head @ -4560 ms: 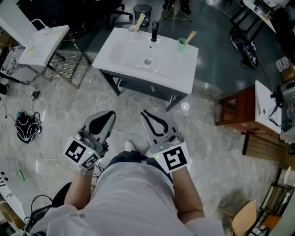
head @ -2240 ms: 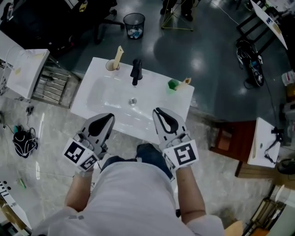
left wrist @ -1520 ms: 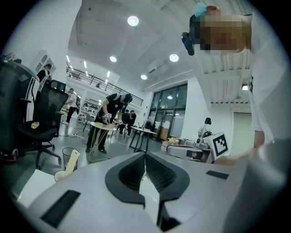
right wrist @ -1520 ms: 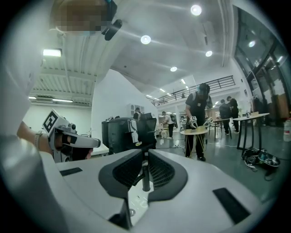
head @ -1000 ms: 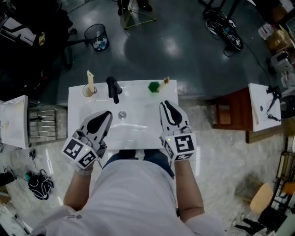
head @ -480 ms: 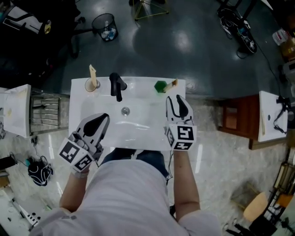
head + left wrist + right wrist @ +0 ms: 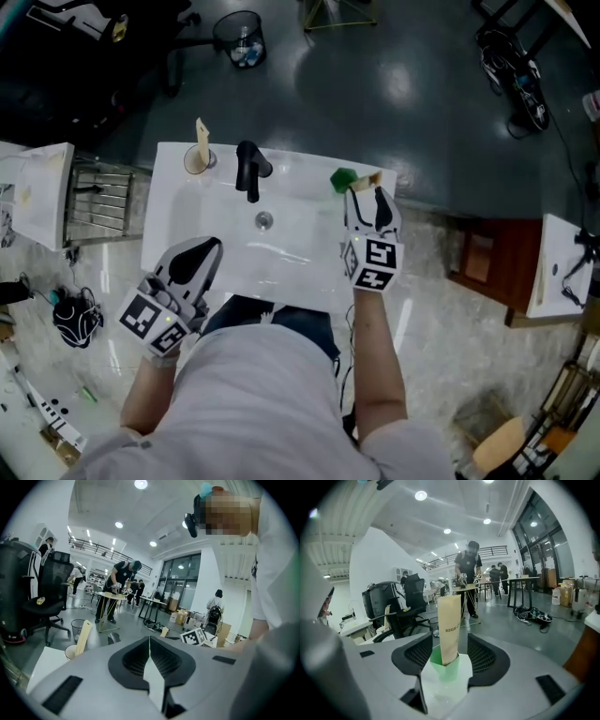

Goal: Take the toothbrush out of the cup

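Finds the paper-sleeved toothbrush upright in the green cup at the washbasin's back right corner, straight ahead in line with the gap between the just-opened, wide, empty fingers of the right gripper, the left gripper shut near the front left.

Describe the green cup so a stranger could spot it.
Start at the white sink. On its back rim, right of the black faucet, stands the green cup holding a paper-wrapped toothbrush. The only other cup is beige.

hidden | toothbrush lower end | inside green cup
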A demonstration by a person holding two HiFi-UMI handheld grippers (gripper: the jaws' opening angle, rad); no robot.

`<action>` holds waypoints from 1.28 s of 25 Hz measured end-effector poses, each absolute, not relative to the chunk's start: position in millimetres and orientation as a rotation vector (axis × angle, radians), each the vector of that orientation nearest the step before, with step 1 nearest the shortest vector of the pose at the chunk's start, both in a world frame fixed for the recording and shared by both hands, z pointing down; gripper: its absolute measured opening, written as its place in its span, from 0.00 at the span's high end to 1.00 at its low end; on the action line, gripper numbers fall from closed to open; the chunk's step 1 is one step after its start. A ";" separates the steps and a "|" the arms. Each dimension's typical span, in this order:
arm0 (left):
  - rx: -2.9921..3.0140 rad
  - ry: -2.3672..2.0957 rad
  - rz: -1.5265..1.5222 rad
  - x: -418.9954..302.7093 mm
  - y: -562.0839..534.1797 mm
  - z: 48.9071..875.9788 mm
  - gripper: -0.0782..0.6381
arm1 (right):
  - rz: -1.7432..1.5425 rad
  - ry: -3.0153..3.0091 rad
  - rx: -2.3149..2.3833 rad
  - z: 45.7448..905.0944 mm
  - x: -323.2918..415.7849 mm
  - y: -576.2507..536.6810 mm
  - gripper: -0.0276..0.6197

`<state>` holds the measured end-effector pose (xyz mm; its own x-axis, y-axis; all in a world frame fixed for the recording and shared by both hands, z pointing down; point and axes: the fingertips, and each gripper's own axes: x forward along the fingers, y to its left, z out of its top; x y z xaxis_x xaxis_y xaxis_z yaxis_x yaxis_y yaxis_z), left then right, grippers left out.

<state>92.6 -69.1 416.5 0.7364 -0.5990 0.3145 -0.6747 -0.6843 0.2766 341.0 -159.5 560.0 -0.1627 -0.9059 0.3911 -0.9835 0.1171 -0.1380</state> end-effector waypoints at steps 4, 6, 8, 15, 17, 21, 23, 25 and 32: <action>2.532 -1.037 0.286 84.1 -65.0 420.7 0.87 | 0.552 -2.172 1.881 568.5 342.4 -171.0 0.61; 2.519 -1.063 0.284 80.0 -63.4 421.5 0.87 | 0.550 -2.165 1.878 571.4 342.3 -174.5 0.62; 2.507 -1.086 0.276 76.9 -62.1 421.6 0.87 | 0.530 -2.158 1.879 571.5 342.4 -177.3 0.67; 2.495 -1.127 0.258 72.7 -56.9 418.9 0.87 | 0.487 -2.146 1.896 565.8 342.7 -178.7 0.83; 2.498 -1.135 0.247 70.8 -56.6 416.9 0.87 | 0.468 -2.147 1.894 560.7 341.1 -179.1 0.84; 2.508 -1.146 0.220 67.2 -55.8 411.0 0.87 | 0.443 -2.152 1.884 545.6 338.1 -179.3 0.85; 2.515 -1.150 0.213 65.6 -54.5 407.8 0.87 | 0.433 -2.154 1.867 535.8 335.9 -178.9 0.85; 2.522 -1.154 0.204 63.0 -55.0 404.8 0.87 | 0.417 -2.158 1.854 523.3 333.2 -180.1 0.85; 2.546 -1.159 0.146 51.6 -58.1 391.5 0.87 | 0.350 -2.191 1.836 467.1 322.6 -176.5 0.86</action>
